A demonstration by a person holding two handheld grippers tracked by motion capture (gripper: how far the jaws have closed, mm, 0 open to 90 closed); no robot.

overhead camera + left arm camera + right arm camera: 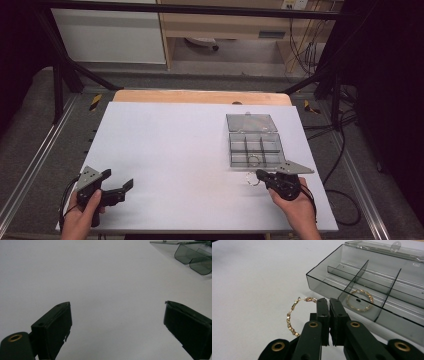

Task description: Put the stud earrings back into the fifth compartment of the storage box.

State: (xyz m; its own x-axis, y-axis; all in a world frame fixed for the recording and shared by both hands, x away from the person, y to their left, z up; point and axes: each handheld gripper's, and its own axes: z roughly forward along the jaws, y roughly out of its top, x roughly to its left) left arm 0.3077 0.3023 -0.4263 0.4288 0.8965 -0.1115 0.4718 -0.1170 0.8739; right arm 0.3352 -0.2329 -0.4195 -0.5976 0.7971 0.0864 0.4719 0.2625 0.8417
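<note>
Holding a Gold Hoop by the Box

Pinching tight, the right gripper (329, 302) has its two black fingers (323, 315) pressed together on a gold hoop earring (293, 315). The hoop sticks out to the side of the fingers and is made of tiny gold beads. It sits just above the white desk (165, 150), right in front of a clear grey box (372, 282).

The box is open, and its lid (251, 123) lies flat behind it. Thin walls cut the box into little rooms. A second gold hoop (359, 300) lies in one of the front rooms, the one nearest the fingers.

Seen from the high view, the right gripper (260, 175) is just beside the near edge of the box (256, 149), held by the person's right hand (295, 205).

Far off on the other side of the desk, the left gripper (120, 181) is held by the left hand (82, 212). Its fingers (53, 327) are spread wide apart with nothing between them, just bare white desk.
</note>
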